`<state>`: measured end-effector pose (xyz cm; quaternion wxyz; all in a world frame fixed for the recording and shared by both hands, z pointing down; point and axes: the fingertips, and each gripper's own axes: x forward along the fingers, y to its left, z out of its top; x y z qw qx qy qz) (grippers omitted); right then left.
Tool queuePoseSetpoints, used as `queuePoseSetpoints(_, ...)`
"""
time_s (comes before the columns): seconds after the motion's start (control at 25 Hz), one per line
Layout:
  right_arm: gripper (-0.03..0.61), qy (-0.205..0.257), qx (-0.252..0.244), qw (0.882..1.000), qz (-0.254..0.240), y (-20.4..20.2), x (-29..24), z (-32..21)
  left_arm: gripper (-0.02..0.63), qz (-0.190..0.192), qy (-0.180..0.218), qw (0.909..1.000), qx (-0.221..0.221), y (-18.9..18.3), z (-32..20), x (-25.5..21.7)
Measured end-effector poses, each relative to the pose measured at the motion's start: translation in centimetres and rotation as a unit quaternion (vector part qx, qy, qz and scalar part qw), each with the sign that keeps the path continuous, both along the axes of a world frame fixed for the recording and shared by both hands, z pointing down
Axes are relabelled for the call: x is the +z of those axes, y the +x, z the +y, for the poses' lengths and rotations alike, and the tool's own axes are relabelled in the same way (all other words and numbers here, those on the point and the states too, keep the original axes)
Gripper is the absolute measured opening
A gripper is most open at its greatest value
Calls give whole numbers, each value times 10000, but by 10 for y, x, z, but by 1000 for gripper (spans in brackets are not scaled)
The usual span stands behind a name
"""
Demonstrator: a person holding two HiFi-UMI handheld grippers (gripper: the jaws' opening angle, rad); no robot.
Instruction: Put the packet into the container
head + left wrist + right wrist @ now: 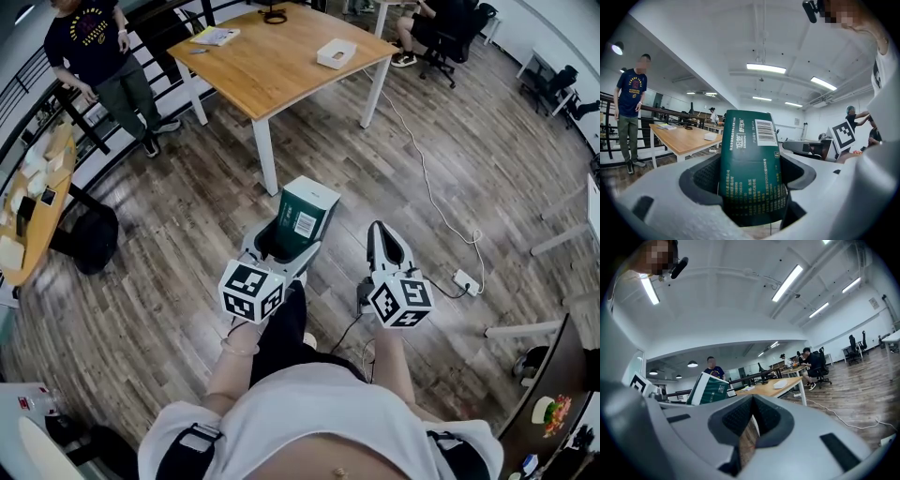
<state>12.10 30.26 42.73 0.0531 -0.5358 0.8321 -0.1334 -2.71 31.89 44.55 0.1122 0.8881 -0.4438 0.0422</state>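
A dark green packet (306,214) with a white barcode label stands upright between the jaws of my left gripper (284,246), held above the wooden floor. In the left gripper view the packet (750,164) fills the gap of the left gripper (750,190), which is shut on it. My right gripper (380,236) hangs beside it, shut with nothing in it. Its closed tips (751,420) show only floor past them, and the packet (710,389) appears to their left. A shallow white box (336,53) lies on the wooden table (281,84) ahead.
One person (98,47) stands at the back left by a railing, and another sits at the back right (441,28). A white cable (431,197) runs over the floor to a power strip (466,279). A black bag (94,239) sits beside a side table (28,216) on the left.
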Motion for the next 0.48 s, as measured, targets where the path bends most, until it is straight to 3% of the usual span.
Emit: queuePoseSetpoints(0.48, 12, 1, -143, 9999, -64, -20, -6, -58, 383, 73, -96, 9999, -10, -10, -61, 1)
